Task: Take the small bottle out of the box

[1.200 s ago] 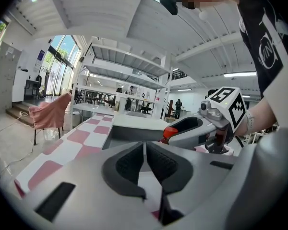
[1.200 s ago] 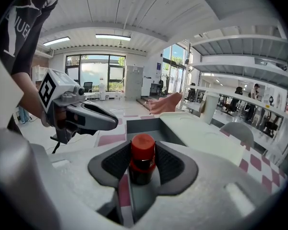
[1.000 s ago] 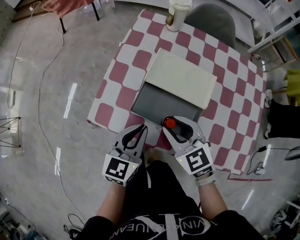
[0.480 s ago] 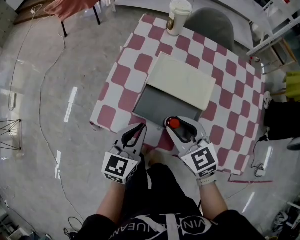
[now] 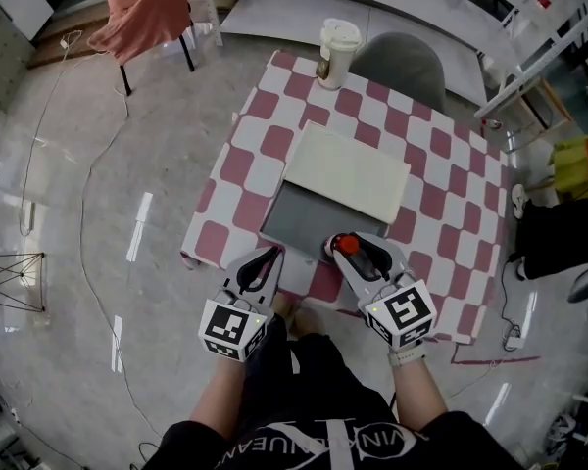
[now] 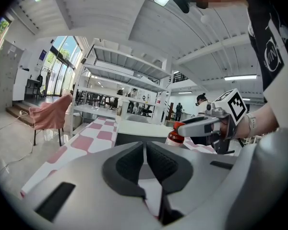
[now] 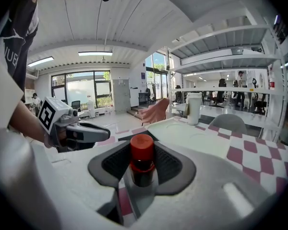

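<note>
Right gripper [image 5: 351,249]: fingers closed on the small bottle [image 5: 346,245], gripping the dark body below its red cap. The bottle [image 7: 142,158] stands upright between the two pads, with checked cloth visible beneath it. From the head view it sits at the near right corner of the grey box [image 5: 309,218], above the table [image 5: 441,199]; whether it has cleared the box rim cannot be told.

Left gripper [image 5: 266,261]: fingers [image 6: 129,164] pressed together, nothing between them. It is held at the near table edge, just left of the box, apart from the right gripper.

A cream lid [image 5: 348,172] lies across the far part of the box. A lidded paper cup [image 5: 336,49] stands at the far table edge, beside a grey chair [image 5: 402,62]
</note>
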The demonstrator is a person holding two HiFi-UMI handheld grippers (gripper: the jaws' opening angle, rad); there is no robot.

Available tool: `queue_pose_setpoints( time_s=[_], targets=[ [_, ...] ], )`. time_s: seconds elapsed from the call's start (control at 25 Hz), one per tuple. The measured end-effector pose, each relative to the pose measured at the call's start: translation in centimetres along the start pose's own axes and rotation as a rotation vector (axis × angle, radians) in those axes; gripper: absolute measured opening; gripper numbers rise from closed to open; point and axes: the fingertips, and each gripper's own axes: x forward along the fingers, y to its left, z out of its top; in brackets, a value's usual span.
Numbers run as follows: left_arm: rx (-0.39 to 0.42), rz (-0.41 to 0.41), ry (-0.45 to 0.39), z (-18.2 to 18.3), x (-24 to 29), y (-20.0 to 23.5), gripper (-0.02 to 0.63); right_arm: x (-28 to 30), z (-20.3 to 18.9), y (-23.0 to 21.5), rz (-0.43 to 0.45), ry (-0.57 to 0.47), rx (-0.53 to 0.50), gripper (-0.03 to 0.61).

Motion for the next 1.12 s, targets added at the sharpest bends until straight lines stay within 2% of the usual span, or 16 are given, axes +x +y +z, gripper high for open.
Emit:
queue_pose_setpoints(
  time_s=[0.56,1.12],
  targets=[
    [0.011,-0.006,-0.04,3.0,-0.1,0.1,0.025,-1.7,2.8,-0.9,-0.03,-0.063,0.023,0.135],
    [0.012,-0.005,-0.092,6.0,0.0,0.1,0.025,-3.0,6.0,-1.4,-0.047,-0.12,0.003,0.135]
  ],
)
